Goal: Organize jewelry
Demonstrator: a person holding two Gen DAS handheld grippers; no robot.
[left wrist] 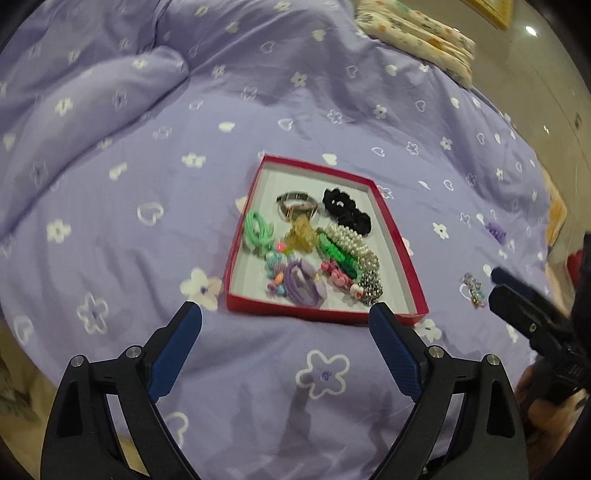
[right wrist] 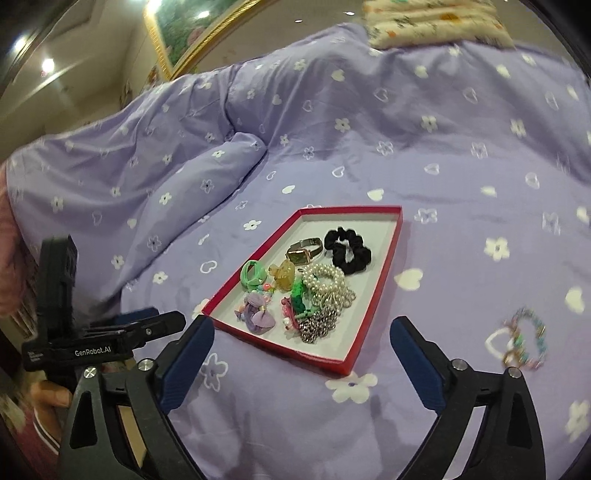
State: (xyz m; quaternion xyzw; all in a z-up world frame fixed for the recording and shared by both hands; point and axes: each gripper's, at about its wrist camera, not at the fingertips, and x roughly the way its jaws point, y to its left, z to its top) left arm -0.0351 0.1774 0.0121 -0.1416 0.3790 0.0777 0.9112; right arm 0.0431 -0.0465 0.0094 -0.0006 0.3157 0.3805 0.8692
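Left gripper (left wrist: 286, 314) and right gripper (right wrist: 302, 328): jaws wide, nothing between. Red tray (left wrist: 397, 225) just beyond both, flat on purple bedspread (left wrist: 147, 147); inside: black scrunchie (left wrist: 341, 206), watch (right wrist: 303, 252), pearl bracelets (right wrist: 328, 282). Beaded bracelet (right wrist: 524, 339) outside tray, on bedspread. Left view only: purple hair tie (left wrist: 494, 230), far right. Right view only: gold-framed picture (right wrist: 192, 26) on wall.

Left gripper (left wrist: 286, 314), right gripper (right wrist: 302, 326): black plastic forked arms, ribbed dark-blue finger pads (left wrist: 176, 350), silver round screw heads; white "GenRobot.AI" lettering on one black body
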